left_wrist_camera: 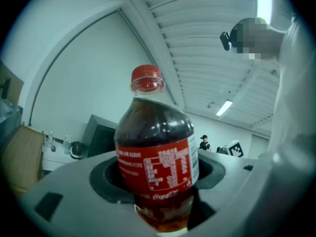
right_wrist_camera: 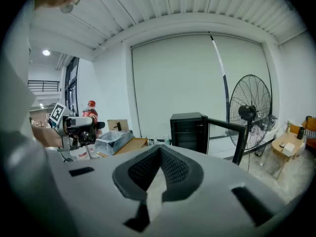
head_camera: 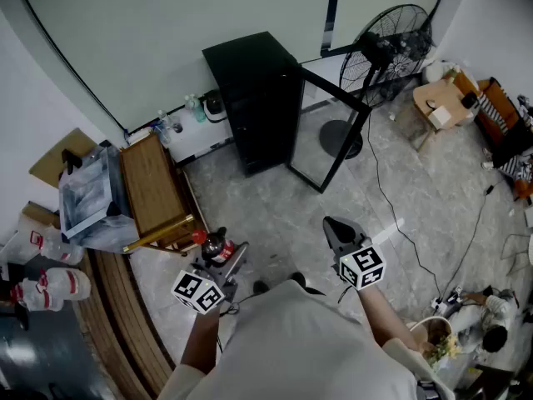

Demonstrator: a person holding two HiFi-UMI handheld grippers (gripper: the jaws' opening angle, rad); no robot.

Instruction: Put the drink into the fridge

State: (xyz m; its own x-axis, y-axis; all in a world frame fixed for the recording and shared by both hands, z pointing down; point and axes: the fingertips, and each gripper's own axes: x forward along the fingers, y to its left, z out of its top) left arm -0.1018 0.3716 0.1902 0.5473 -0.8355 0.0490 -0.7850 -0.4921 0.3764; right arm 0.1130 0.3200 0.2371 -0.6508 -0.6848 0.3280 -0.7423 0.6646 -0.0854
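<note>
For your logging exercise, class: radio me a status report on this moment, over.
Left gripper shut on cola bottle. Right gripper shut, empty. Fridge ahead, door open.

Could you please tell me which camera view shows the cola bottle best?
The left gripper view: the cola bottle fills it, cap to label. The head view shows it small, the right gripper view tiny.

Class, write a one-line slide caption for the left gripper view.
Left tongs grip a red-capped plastic cola bottle with a red label, the black fridge standing behind.
</note>
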